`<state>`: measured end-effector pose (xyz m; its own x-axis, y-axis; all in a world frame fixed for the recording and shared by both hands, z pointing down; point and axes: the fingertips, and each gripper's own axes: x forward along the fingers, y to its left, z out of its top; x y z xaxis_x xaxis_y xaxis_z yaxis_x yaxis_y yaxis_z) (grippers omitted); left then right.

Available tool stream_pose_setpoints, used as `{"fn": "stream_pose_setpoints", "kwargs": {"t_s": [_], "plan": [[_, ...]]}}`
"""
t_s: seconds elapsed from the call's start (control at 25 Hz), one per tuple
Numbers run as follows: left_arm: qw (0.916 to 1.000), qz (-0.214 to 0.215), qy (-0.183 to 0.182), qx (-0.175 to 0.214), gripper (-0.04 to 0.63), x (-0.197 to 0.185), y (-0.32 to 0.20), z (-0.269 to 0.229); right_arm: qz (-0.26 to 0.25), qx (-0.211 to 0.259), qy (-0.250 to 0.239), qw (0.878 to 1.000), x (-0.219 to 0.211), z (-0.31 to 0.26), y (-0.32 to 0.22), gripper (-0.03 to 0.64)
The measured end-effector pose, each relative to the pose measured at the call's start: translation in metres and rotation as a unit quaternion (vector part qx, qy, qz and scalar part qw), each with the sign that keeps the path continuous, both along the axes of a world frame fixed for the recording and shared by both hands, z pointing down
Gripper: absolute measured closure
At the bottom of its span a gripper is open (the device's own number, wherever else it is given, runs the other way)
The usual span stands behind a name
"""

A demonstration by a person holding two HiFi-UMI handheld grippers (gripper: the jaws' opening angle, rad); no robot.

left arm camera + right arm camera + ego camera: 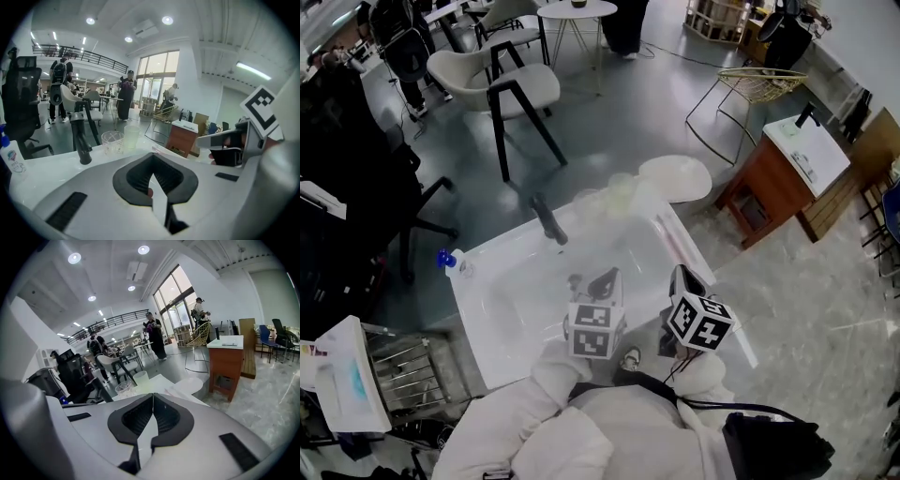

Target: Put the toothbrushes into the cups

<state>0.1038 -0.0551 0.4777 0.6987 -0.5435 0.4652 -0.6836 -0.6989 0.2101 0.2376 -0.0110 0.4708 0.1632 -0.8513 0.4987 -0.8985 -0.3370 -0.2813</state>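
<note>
Head view: we hold the left gripper (602, 280) and right gripper (685, 280) over the near edge of the white desk (511, 281). Two clear cups (610, 195) stand far ahead. Slim pale toothbrushes (677, 246) lie lengthwise along the right edge, nearer the right gripper.
Left gripper view: jaws clenched, empty.
Right gripper view: likewise.

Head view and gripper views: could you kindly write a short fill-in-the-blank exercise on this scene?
The jaws of the left gripper and the right gripper are both ___, holding nothing.
___ cups stand at the table's far end.
The bottle at the table's left side has a ___ cap.
Missing words: shut; two; blue.
</note>
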Motion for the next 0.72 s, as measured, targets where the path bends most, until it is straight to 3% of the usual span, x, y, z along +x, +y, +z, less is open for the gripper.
{"fn": "stream_pose_setpoints", "kwargs": {"t_s": [0.28,0.4,0.72], "plan": [[0.9985,-0.051,-0.014,-0.013,0.597,0.022,-0.010,0.008,-0.055,-0.018,-0.002,0.998,0.029,0.012,-0.022,0.593],[0.9970,-0.070,-0.031,-0.002,0.597,0.023,-0.014,0.008,-0.071,-0.023,-0.010,0.997,0.034,0.019,-0.034,0.592],[0.9952,-0.079,-0.046,-0.036,0.597,0.023,-0.030,0.037,-0.094,-0.055,-0.027,0.994,0.020,0.052,-0.054,0.592]]}}
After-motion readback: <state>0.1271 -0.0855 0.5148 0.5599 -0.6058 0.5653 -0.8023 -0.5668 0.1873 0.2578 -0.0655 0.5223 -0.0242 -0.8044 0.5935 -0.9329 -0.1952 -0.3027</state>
